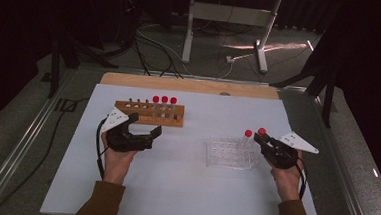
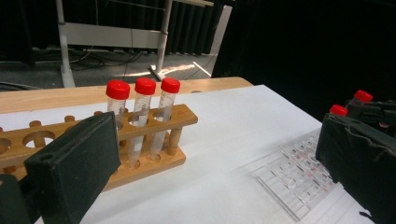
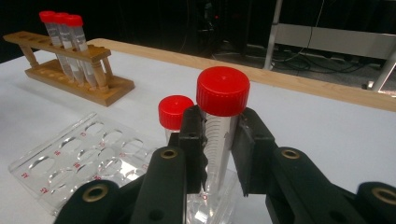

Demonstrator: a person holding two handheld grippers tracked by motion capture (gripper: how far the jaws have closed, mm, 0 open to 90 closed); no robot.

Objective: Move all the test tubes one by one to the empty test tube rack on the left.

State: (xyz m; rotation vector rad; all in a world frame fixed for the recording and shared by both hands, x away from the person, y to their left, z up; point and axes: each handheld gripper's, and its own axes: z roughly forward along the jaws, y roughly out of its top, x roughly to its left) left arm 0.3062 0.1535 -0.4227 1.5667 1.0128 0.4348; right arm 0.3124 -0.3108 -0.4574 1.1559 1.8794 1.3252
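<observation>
Red-capped tube clamped in right gripper jaws at clear rack edge; left gripper jaws apart.

I've got a clear plastic tube between my right gripper jaws, graduated, smooth and see-through, with a glossy red plastic cap. My jaws look like matt black plastic with ridged faces and brass-coloured rivets. Beside it, the clear plastic rack is glassy and shiny, with red printed marks. Toward the worktop's far left, the wooden rack shows warm, smooth, lightly varnished grain. My left gripper pads look soft, matt, foam-like. The white sheet is flat and matt; bare wood runs along the far edge.
</observation>
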